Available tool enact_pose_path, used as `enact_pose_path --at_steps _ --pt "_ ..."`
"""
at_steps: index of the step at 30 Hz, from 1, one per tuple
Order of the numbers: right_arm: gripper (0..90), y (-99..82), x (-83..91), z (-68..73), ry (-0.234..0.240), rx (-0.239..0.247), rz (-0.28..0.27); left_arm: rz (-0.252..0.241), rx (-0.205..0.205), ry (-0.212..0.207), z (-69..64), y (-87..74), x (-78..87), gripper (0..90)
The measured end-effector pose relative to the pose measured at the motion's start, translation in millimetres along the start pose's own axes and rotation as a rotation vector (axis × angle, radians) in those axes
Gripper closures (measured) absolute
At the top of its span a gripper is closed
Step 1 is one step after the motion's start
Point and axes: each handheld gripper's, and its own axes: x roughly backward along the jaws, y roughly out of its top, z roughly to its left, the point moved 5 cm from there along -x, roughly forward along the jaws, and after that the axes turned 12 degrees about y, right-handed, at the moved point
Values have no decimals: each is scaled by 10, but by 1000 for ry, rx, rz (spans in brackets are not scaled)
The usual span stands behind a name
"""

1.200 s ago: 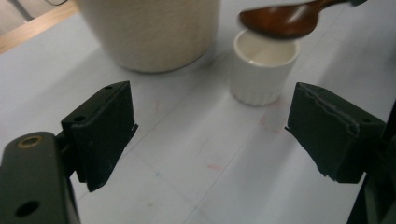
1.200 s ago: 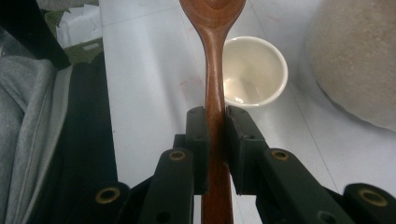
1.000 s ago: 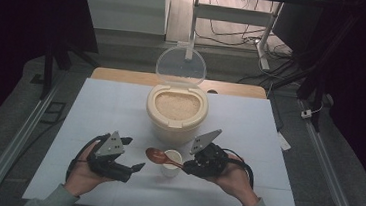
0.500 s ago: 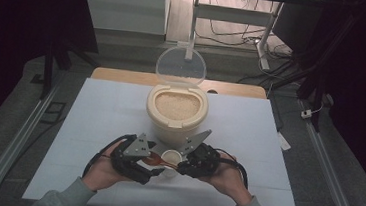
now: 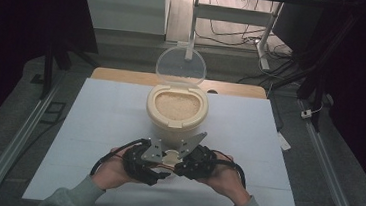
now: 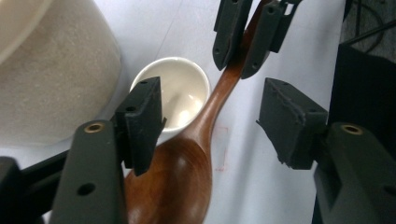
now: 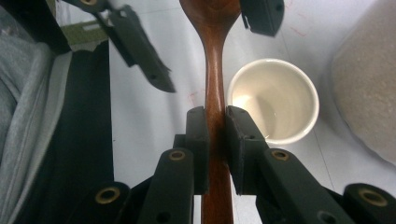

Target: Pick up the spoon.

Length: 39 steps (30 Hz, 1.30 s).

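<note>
Holding the wooden spoon by its handle, my right gripper has its fingers pinched tight on the stem — the pads press on both sides of the brown wood. The spoon lies level just above the table, right beside the small white cup, which itself stands just in front of the cream rice container.

My left gripper has come in around the spoon's bowl. Its fingers have just been closing, yet they stand spread: one pad hangs over the edge of the bowl on the cup side, the other is well off the wood on the far side. The bowl is between them, not gripped.

As I judge it, the step in hand is a handover or a two-handed steadying of the spoon, near the cup and short of the rice. The next move calls for my left fingers to close evenly on the spoon where bowl meets handle, without knocking the cup that sits just beside it — and my right must keep its pinch until the left one has firm hold, or the spoon will tip.

Counting: one spoon, one cup and it looks empty, one rice container with its single clear lid hinged upright behind the cup, two grippers, one white table top.
</note>
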Motion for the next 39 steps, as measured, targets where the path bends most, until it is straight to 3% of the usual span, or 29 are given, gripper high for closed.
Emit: enact_pose_path --at_steps 7,13,18,23,29,39 --pt "790 41 -22 27 3 29 7 58 -24 -22 -25 -32 -77 500" --pt "790 59 -33 49 5 48 11 81 -43 -19 -38 -51 -116 631" --pt "788 67 -38 71 5 79 13 95 -84 -56 -71 -75 -124 704" --pt "781 70 -44 89 3 102 13 90 -95 -98 -113 -81 -127 787" --pt "769 75 -24 69 -16 95 -14 83 -88 -71 -98 -81 -125 793" --pt "556 28 273 -96 -138 -59 -282 38 -33 28 31 -91 -73 794"
